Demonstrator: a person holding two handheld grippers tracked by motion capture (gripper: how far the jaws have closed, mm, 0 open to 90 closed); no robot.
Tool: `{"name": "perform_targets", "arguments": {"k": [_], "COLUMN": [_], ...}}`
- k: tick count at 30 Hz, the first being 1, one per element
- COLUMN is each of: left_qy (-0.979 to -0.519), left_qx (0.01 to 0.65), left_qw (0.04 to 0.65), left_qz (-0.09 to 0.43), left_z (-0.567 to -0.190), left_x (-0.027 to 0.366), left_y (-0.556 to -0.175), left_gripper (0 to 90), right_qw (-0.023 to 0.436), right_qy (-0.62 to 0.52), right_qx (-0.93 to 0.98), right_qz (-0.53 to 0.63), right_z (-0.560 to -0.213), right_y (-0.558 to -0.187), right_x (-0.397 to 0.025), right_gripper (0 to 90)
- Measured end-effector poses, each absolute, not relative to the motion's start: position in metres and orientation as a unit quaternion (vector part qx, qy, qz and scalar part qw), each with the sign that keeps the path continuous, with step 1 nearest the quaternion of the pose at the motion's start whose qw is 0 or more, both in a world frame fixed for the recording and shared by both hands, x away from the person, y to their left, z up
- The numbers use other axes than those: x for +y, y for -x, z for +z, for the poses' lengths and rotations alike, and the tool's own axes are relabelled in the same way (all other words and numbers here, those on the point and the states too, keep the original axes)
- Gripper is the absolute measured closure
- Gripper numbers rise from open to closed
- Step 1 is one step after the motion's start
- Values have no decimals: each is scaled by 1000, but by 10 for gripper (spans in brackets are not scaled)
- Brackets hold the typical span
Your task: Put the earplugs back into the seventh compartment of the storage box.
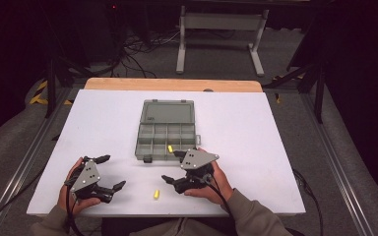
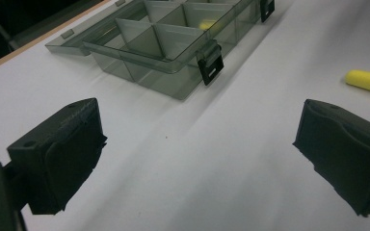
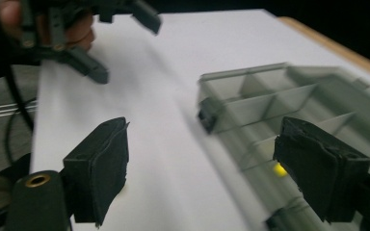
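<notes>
1. yellow earplug (image 1: pixel 155 194) lying loose on the white bench (image 1: pixel 256 147), at about six o'clock from the organiser box (image 1: pixel 166 132), between both tongs and touching neither.
2. second yellow earplug (image 1: pixel 170 148) resting in the box's front row, right of centre, at twelve o'clock from the loose one.
3. smoky clear plastic box, lid swung open and lying flat toward twelve o'clock.
4. left tongs (image 1: pixel 112 171) held at about eight o'clock on the bench, spread wide, nothing between them.
5. right tongs (image 1: pixel 171 166) just at five o'clock of the box's front edge, likewise parted and empty, pointing toward nine o'clock.
</notes>
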State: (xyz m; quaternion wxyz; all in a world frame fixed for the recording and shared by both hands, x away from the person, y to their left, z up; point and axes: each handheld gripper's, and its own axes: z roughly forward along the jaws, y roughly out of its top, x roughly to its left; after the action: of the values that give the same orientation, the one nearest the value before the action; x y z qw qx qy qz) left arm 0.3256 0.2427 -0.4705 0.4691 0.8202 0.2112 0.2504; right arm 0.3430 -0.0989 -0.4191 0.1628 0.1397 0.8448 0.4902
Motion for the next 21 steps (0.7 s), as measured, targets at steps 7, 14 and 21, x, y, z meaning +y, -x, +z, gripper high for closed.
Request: {"name": "perform_targets", "arguments": {"k": [7,14,21], "left_qy": [-820,-821,-822], "left_qx": [211,207,206], "left_qw": [469,469,468], "left_qz": [250,251,251], "left_z": [-470,-470,-470], "left_x": [243,244,244], "left_y": [-326,-326,-326], "left_gripper": [35,35,35], "right_qw": [121,91,72], "right_qy": [-130,-102,-82], "right_qx": [866,894,910], "right_qz": [468,426,400], "right_z": [-436,-456,-468], "right_y": [-334,-330,-331], "right_x": [-84,-67,-58], "right_gripper": [187,196,273]}}
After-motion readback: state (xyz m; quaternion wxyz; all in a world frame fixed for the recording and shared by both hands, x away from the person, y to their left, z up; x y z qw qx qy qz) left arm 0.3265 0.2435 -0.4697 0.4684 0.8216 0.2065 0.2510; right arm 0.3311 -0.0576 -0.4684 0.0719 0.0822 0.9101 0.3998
